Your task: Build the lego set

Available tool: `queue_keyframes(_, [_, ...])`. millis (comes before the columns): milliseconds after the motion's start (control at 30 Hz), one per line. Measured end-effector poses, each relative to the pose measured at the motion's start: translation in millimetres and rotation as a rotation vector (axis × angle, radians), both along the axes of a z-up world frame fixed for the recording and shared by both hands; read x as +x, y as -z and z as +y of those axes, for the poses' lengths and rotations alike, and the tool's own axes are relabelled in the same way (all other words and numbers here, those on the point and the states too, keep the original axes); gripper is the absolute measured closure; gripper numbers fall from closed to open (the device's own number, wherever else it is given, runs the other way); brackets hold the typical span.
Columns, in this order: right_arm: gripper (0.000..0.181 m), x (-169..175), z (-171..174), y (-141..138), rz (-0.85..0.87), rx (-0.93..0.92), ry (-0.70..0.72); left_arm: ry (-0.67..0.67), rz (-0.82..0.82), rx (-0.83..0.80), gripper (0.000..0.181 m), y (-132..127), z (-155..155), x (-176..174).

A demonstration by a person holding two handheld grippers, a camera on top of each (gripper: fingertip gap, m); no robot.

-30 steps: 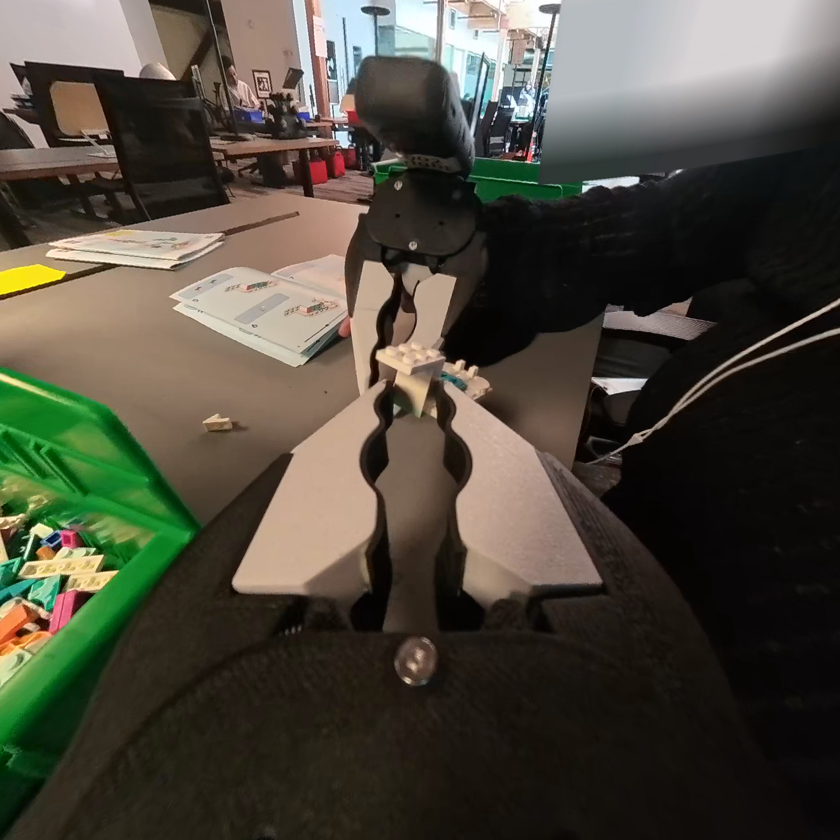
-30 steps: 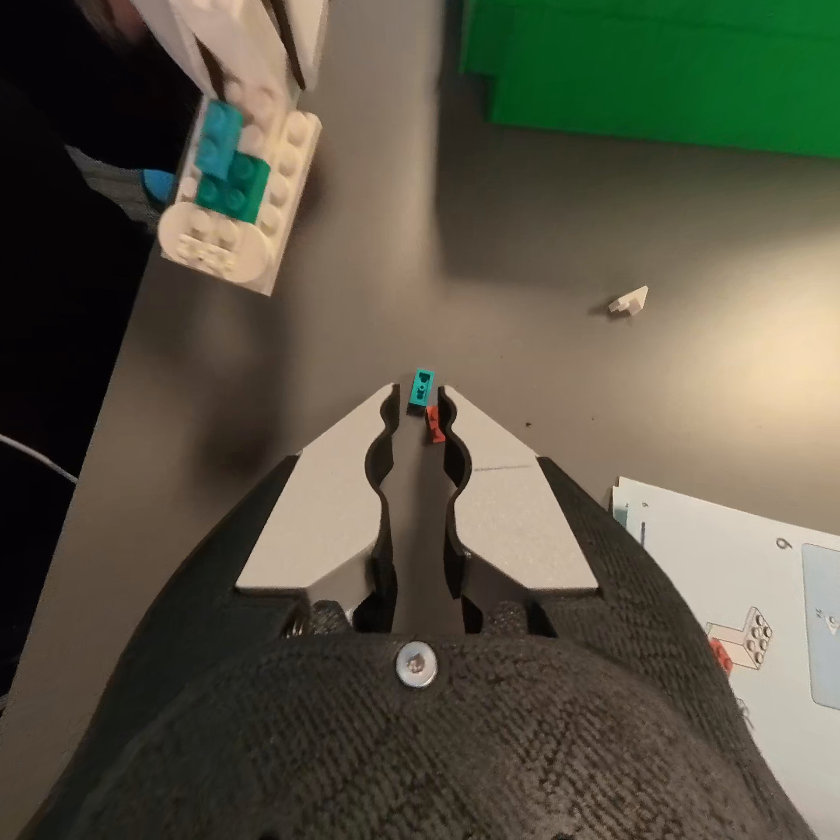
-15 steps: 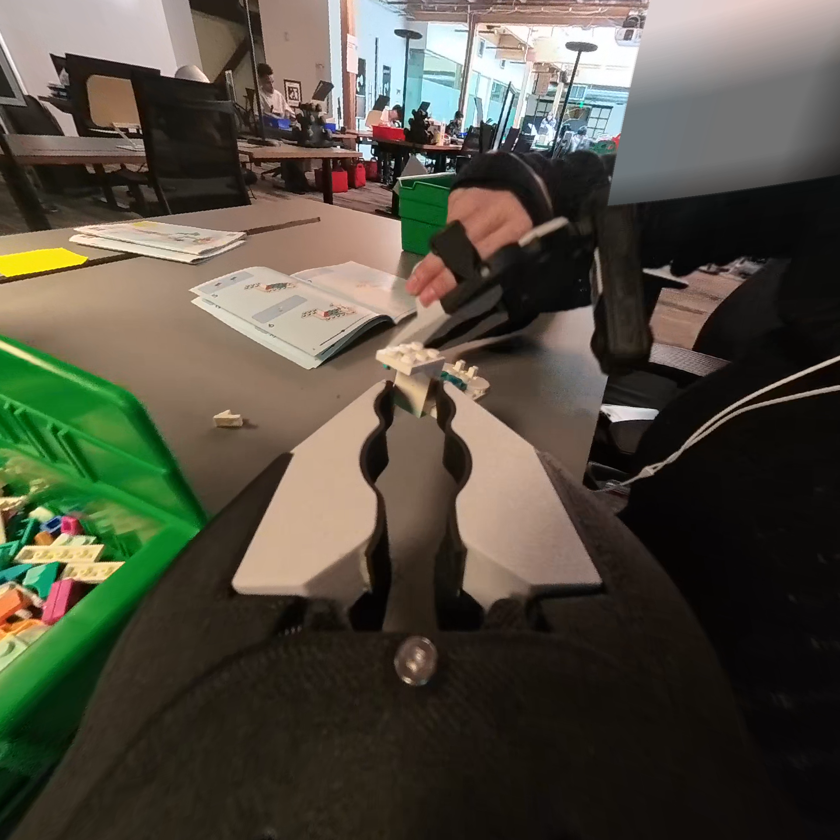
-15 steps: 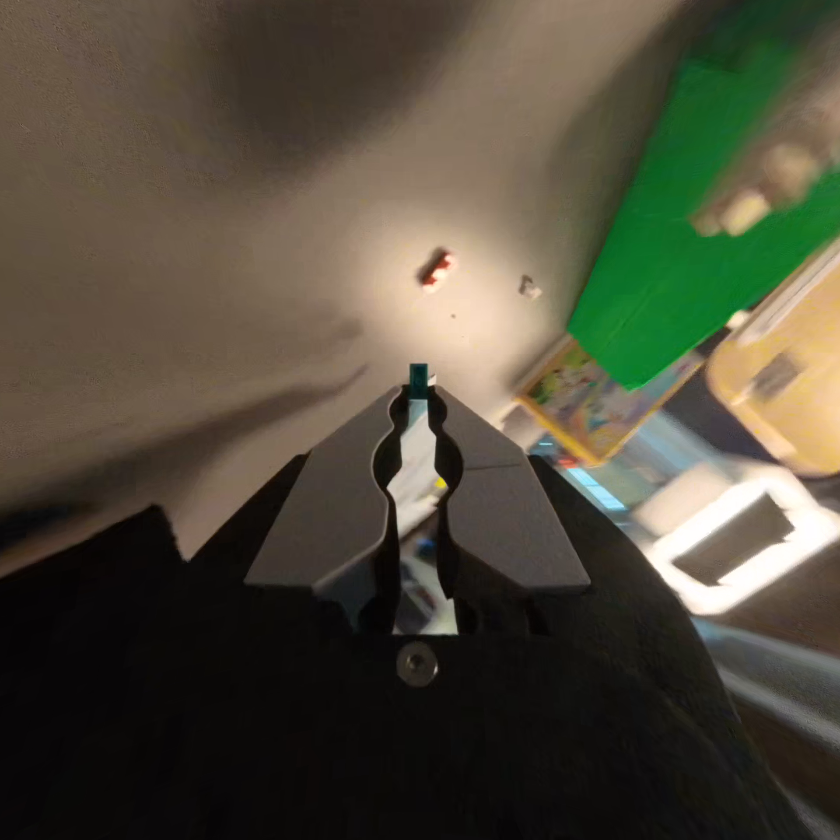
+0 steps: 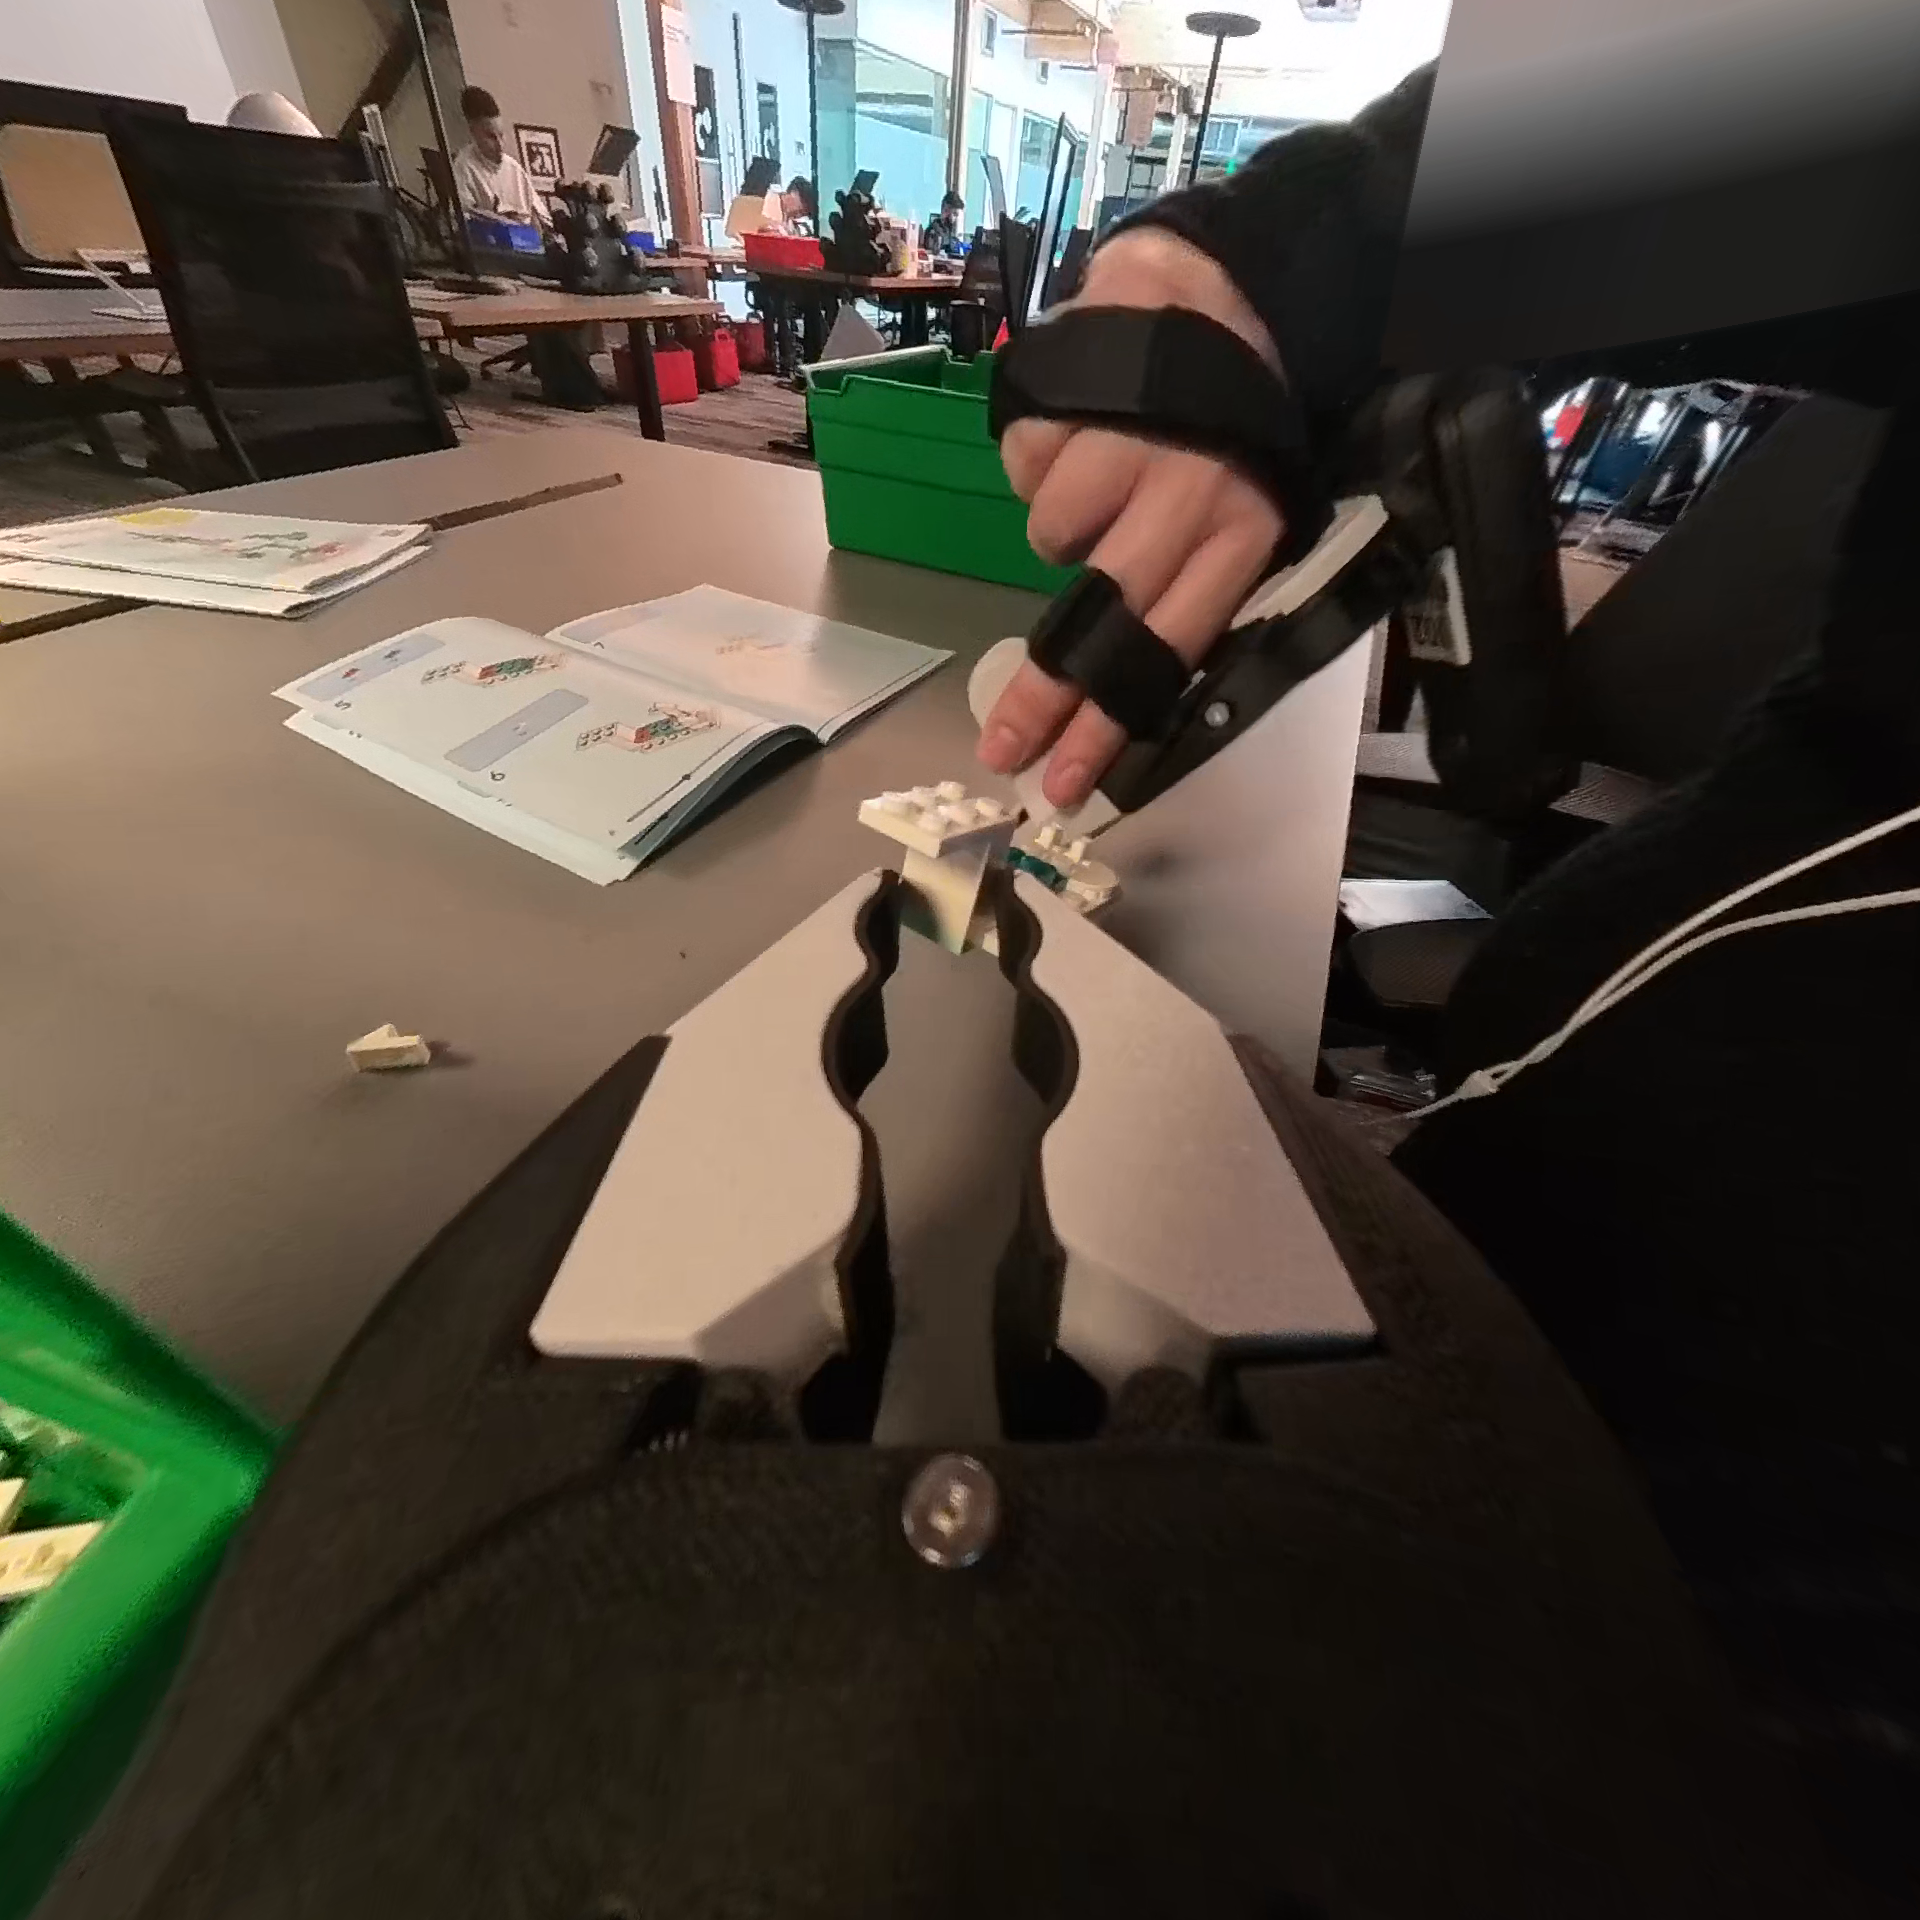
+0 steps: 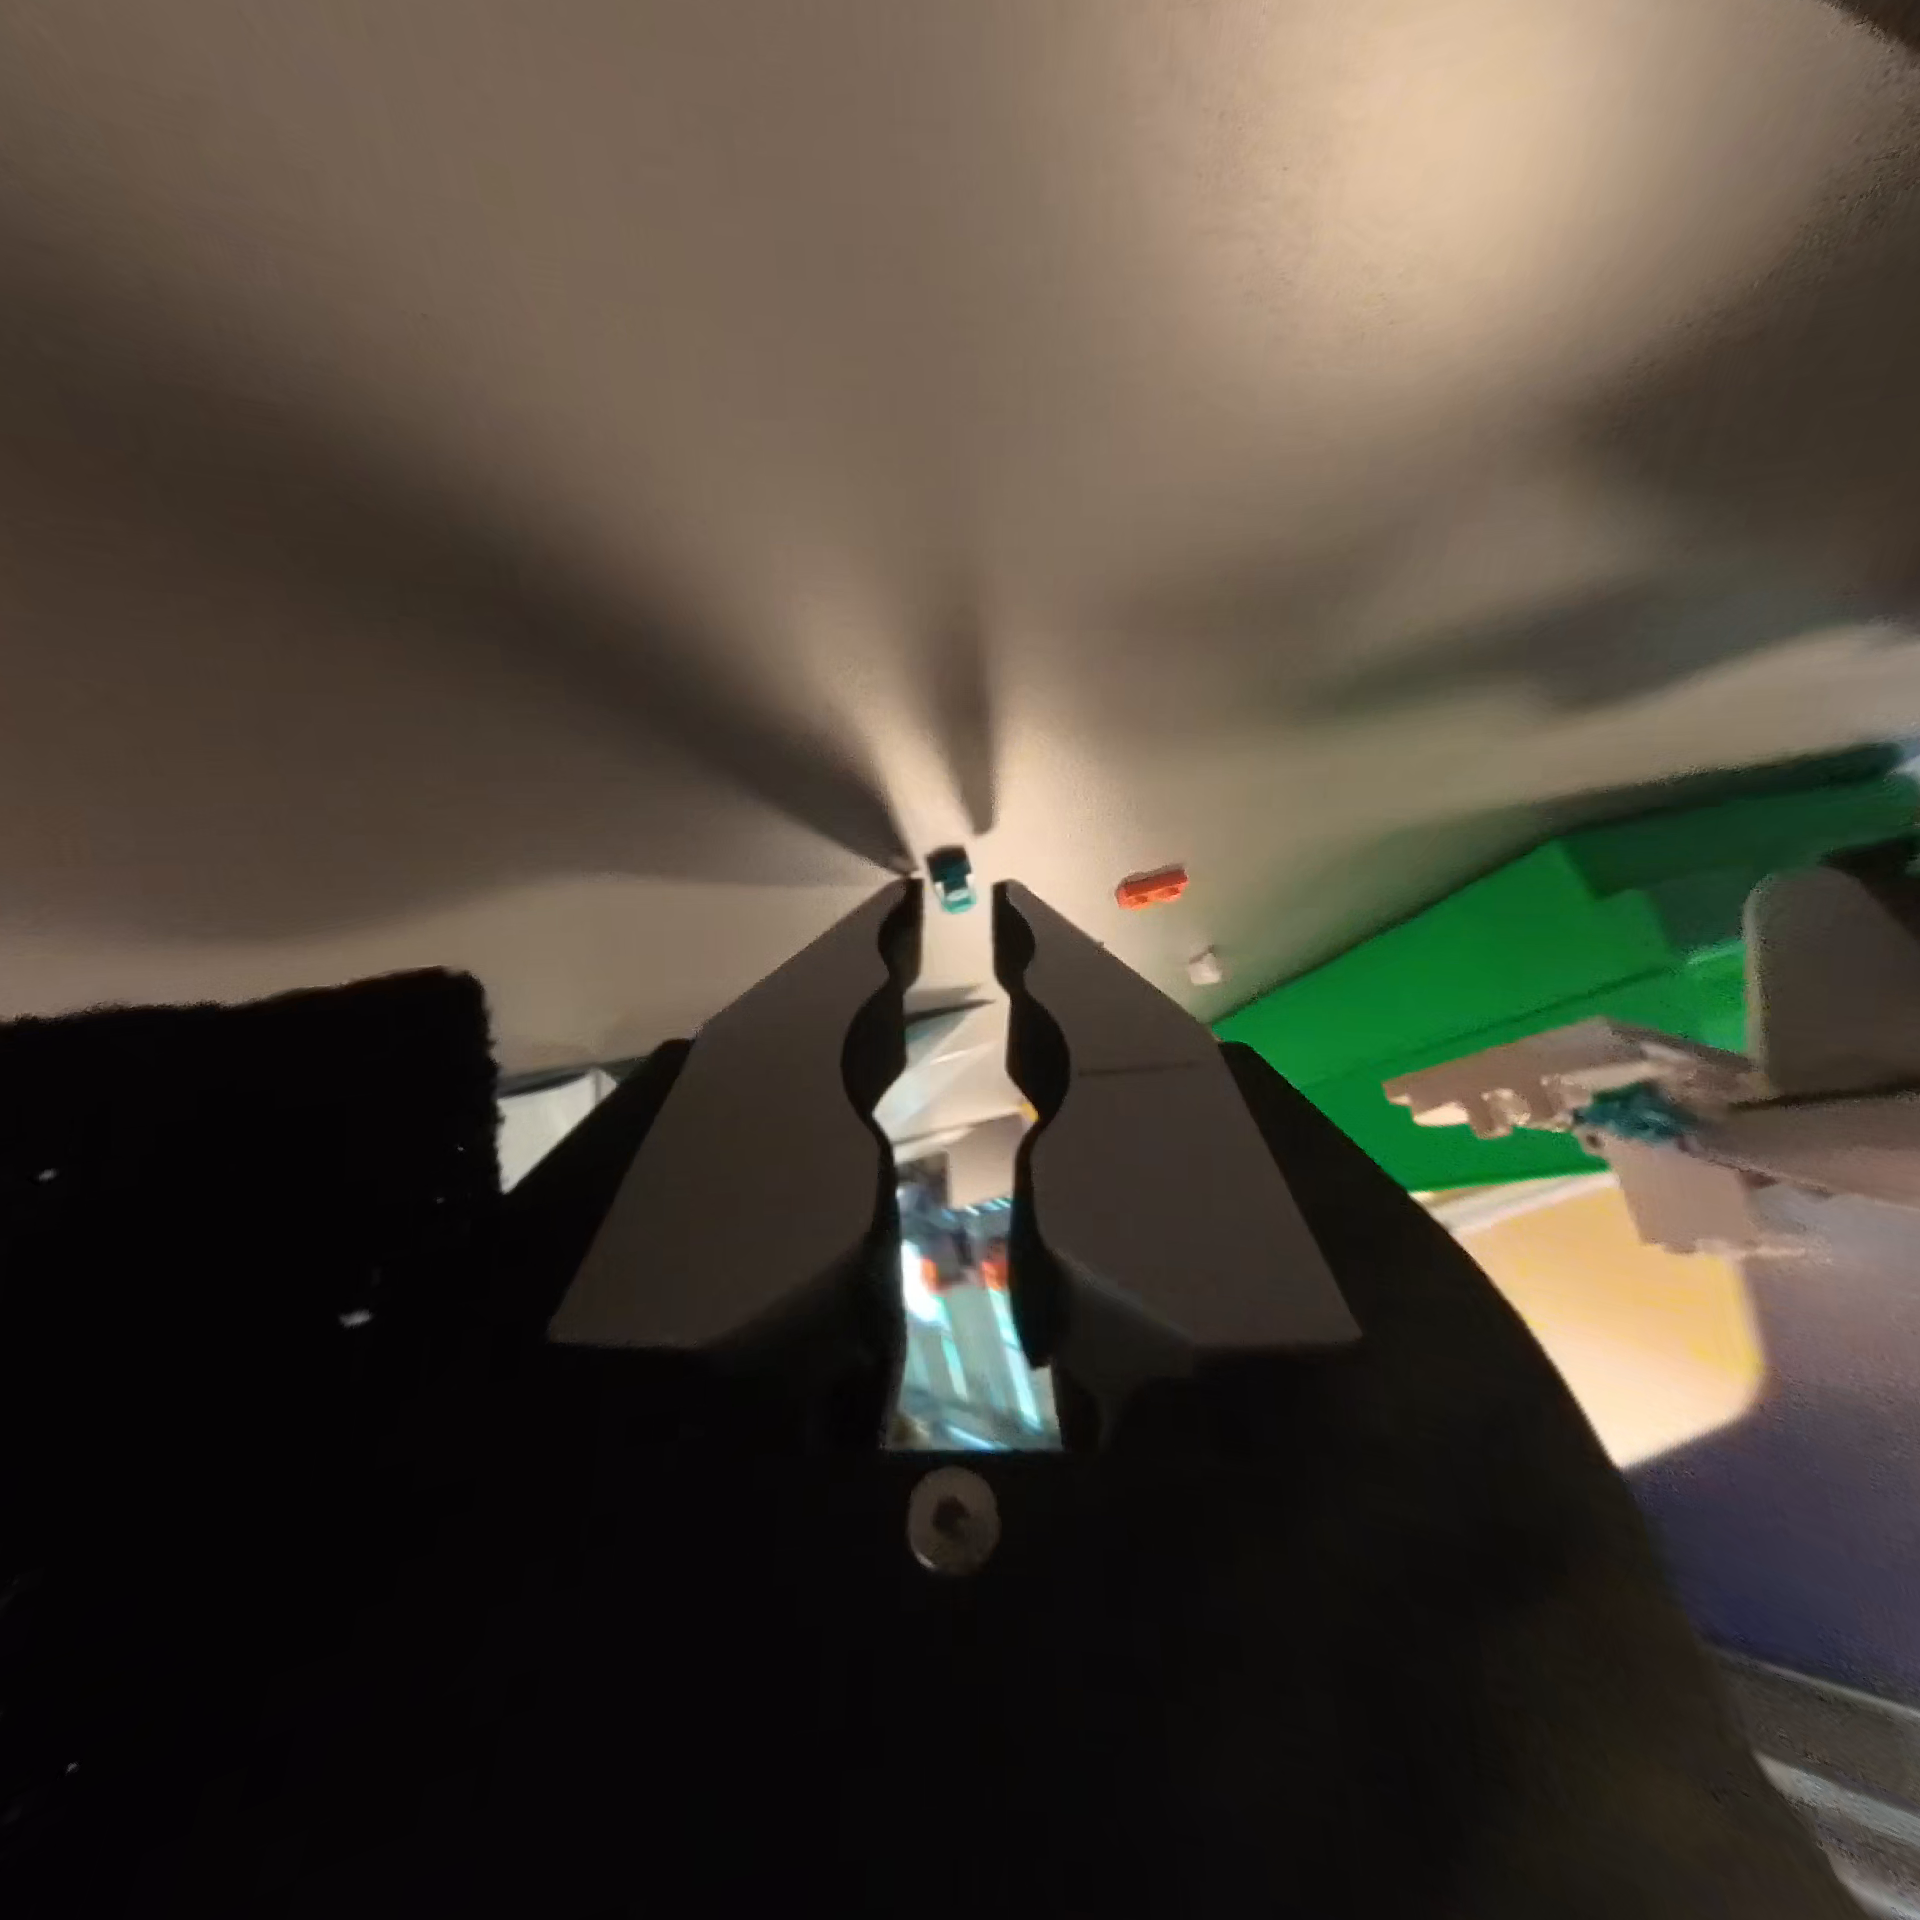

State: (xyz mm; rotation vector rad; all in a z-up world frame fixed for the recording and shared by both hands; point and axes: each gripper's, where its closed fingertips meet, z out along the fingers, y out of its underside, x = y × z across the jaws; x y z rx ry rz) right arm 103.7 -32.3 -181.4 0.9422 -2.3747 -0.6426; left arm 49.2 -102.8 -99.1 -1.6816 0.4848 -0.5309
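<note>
My left gripper is shut on a white lego assembly with teal bricks and holds it just above the grey table. My right gripper points steeply down at the table, with a small teal piece pinched between its tips, right at the table surface. In the left wrist view the right gripper, held by a hand, sits just behind the assembly. In the right wrist view the assembly shows blurred at the right edge.
An open instruction booklet lies behind the assembly. A loose white piece lies to the left. A red piece and a small white piece lie near the right tips. Green bins stand at the back and lower left.
My right gripper swung away from above the assembly and came down to the table with the teal piece. My left gripper kept its hold on the assembly and barely shifted.
</note>
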Motion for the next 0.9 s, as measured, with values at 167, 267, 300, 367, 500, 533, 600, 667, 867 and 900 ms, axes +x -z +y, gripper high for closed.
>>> queue_keyframes(167, [0.143, 10, -6, -12, -0.129, -0.532, 0.487, 0.057, -0.014, 0.017, 0.164, -3, -1, 4])
queue_keyframes(267, [0.148, 7, -11, -20, -0.249, -0.999, 0.856, 0.119, -0.042, 0.033, 0.164, -7, -3, 8])
queue_keyframes(300, [0.151, 4, -10, -23, -0.273, -1.125, 0.912, 0.151, -0.055, 0.034, 0.164, -8, -5, 10])
queue_keyframes(367, [0.154, 0, -3, -24, -0.305, -1.280, 0.980, 0.235, -0.081, 0.036, 0.164, -10, -9, 15])
queue_keyframes(500, [0.157, 2, 0, -11, -0.397, -1.359, 1.030, 0.345, -0.131, -0.010, 0.164, -10, -16, 21])
queue_keyframes(533, [0.157, 1, -1, -9, -0.413, -1.371, 1.030, 0.357, -0.133, -0.015, 0.164, -10, -17, 23])
queue_keyframes(600, [0.157, -2, -2, -8, -0.436, -1.390, 1.026, 0.367, -0.141, -0.021, 0.164, -10, -17, 24])
queue_keyframes(667, [0.158, -1, -1, -5, -0.457, -1.381, 1.027, 0.367, -0.157, -0.025, 0.164, -11, -17, 22])
queue_keyframes(867, [0.167, -4, -5, -10, -0.507, -1.391, 1.025, 0.368, -0.180, -0.037, 0.164, -12, -16, 21])
queue_keyframes(900, [0.167, -7, -13, -21, -0.516, -1.431, 0.996, 0.368, -0.180, -0.038, 0.164, -12, -15, 21])
